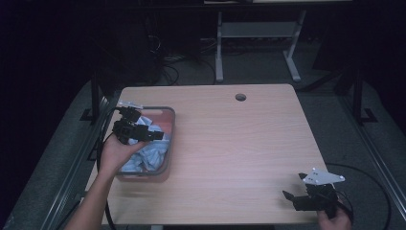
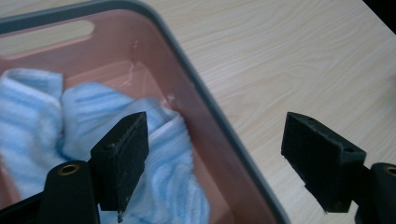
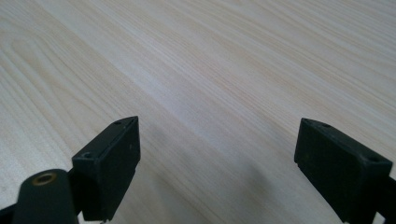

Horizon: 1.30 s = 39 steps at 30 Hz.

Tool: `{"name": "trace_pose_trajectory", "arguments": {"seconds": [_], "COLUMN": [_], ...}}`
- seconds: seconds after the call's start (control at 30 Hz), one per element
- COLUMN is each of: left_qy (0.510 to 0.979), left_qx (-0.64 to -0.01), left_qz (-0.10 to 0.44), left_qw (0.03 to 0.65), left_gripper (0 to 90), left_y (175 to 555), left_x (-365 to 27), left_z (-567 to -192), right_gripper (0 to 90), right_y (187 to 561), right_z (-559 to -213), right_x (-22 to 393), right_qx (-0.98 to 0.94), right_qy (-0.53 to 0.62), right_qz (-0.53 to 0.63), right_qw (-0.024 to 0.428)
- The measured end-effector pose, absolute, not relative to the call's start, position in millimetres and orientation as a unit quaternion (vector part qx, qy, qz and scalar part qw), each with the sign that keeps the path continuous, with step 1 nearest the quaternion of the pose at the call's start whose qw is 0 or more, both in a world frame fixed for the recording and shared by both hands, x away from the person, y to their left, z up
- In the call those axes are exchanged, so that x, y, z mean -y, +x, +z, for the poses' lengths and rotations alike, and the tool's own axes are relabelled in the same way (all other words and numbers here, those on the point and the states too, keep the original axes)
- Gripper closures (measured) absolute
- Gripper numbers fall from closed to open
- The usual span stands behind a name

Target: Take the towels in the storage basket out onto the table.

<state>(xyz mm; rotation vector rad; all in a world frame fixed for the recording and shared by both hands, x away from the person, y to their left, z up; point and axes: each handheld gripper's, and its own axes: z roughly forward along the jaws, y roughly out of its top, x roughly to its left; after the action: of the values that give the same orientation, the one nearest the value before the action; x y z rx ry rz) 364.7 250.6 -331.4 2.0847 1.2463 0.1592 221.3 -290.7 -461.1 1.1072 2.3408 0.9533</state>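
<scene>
A pink bin with a grey rim (image 1: 171,139) stands at the table's left side and holds light blue striped cloth (image 1: 151,152). My left gripper (image 1: 152,135) hovers over the bin, open, with nothing between its jaws. In the left gripper view the bin's rim (image 2: 219,119) runs diagonally between the jaws, one jaw over the blue cloth (image 2: 93,121) and the other over the bare table. My right gripper (image 1: 293,188) is held open above the table's front right corner; the right gripper view has bare wood (image 3: 215,93) between its jaws.
The wooden table (image 1: 239,143) has a round cable hole (image 1: 240,97) near its far edge. Beyond it stand white desk legs (image 1: 219,52) and cables on the dark floor. Black cables trail from both grippers off the table's sides.
</scene>
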Motion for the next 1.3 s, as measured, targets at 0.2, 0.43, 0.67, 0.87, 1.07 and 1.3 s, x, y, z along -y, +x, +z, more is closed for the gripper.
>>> {"name": "trace_pose_trajectory", "arguments": {"seconds": [0.2, 0.43, 0.67, 0.87, 1.07, 1.3], "left_qy": [0.792, 0.787, 0.784, 0.787, 0.797, 0.803], "left_qx": [-0.507, -0.528, -0.546, -0.552, -0.554, -0.564], "left_qz": [0.064, 0.068, 0.065, 0.053, 0.042, 0.052], "left_qw": [0.334, 0.313, 0.29, 0.271, 0.236, 0.182], "left_gripper": [22.3, 22.4, 21.4, 22.0, 23.0, 29.2], "left_y": [365.9, 367.2, 368.9, 371.6, 379.1, 389.5], "left_x": [-268.8, -280.9, -286.8, -285.3, -277.4, -266.5], "left_z": [-340.9, -349.9, -365.5, -375.9, -386.0, -398.2], "right_gripper": [13.7, 13.7, 13.7, 13.7, 13.7, 13.7], "right_y": [221.5, 221.4, 220.9, 221.2, 221.2, 221.1], "right_z": [-461.6, -460.9, -460.1, -460.5, -460.2, -459.9], "right_x": [289.6, 289.5, 289.5, 288.3, 288.2, 287.6], "right_qx": [-0.833, -0.833, -0.833, -0.835, -0.836, -0.836], "right_qy": [0.394, 0.393, 0.393, 0.391, 0.388, 0.388], "right_qz": [0.34, 0.341, 0.341, 0.339, 0.339, 0.339], "right_qw": [0.188, 0.189, 0.188, 0.188, 0.189, 0.187]}}
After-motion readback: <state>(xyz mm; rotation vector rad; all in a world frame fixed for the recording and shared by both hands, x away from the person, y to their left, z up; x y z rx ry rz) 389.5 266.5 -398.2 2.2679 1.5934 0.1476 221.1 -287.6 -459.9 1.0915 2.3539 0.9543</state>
